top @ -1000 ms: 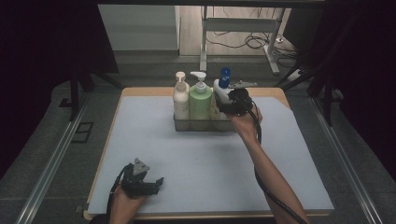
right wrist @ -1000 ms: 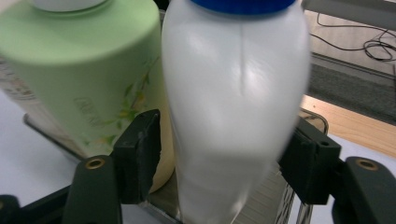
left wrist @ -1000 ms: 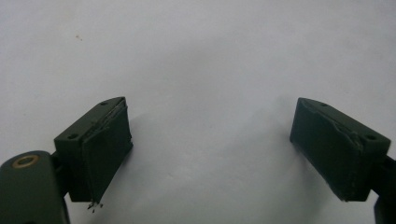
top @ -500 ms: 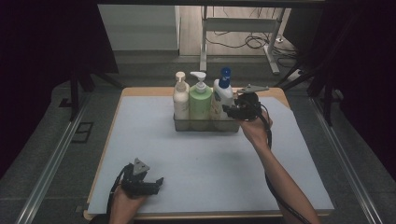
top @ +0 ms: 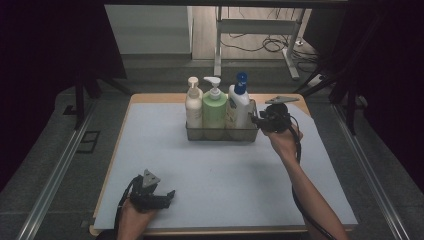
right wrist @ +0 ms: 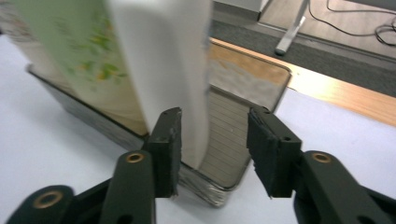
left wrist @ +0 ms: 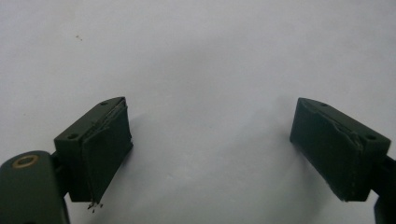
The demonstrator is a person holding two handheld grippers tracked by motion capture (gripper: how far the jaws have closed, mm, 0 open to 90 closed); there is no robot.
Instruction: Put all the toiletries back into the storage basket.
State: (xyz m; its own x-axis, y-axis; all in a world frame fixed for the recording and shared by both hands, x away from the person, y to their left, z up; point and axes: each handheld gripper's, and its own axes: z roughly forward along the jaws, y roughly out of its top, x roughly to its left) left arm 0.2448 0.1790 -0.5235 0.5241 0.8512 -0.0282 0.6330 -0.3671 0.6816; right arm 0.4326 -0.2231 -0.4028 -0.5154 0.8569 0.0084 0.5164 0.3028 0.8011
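At the right end of the wire basket (top: pixel 222 134), the right gripper (right wrist: pixel 212 151) has just been closing around the white bottle (top: pixel 238 107), one pad not yet touching, so an off-centre pinch could tip it against the green bottle (top: pixel 215 111); the left gripper (left wrist: pixel 210 154) rests agape.

The surface (top: pixel 225 175) is covered by a matt pale sheet with a bare wood rim (top: pixel 150 97). The basket (right wrist: pixel 224 135) is shiny wire mesh metal. The white bottle (right wrist: pixel 163 56) looks like smooth plastic. The right tool (right wrist: pixel 212 149) has black, matt, rough-edged pads (right wrist: pixel 268 149).
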